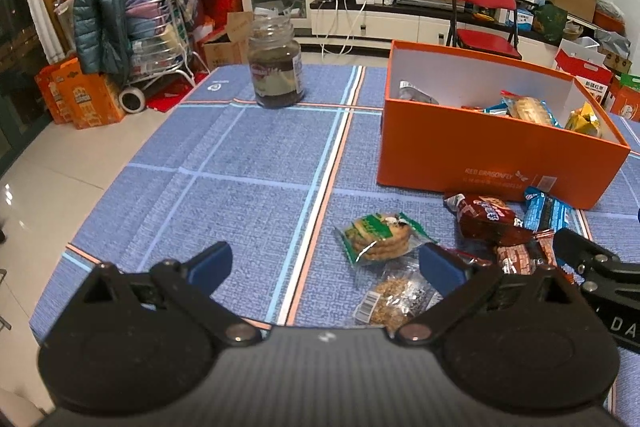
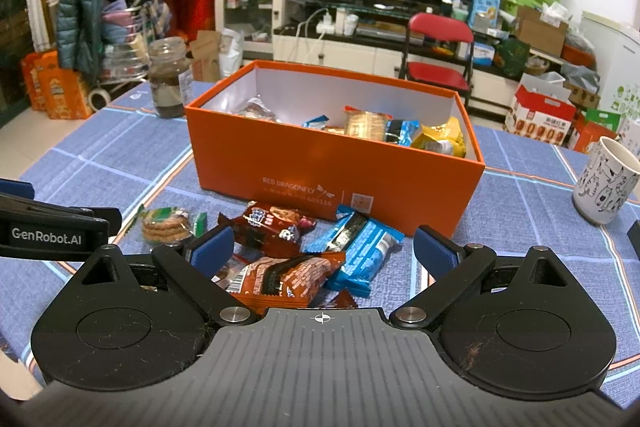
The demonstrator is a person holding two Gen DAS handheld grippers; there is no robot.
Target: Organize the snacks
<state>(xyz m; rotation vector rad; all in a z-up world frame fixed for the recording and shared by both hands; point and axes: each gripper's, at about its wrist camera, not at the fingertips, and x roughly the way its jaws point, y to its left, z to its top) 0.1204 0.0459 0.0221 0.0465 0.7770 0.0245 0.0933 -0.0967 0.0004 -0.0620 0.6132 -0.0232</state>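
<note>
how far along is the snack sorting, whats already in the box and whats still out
Partly done. Several packets already lie in the orange box, among them a yellow packet. Nothing is in hand: the left hand-held gripper and right hand-held gripper are both open. Left on the table: the green cookie pack, clear-wrapped cookie, blue wafer pack and two brown packets.

Bright orange box (image 2: 336,163) with a white inside, blue plaid cloth on the surface (image 1: 248,163), blue wrapper (image 2: 360,251) at 6 o'clock, white mug (image 2: 604,183) with cat doodles.
</note>
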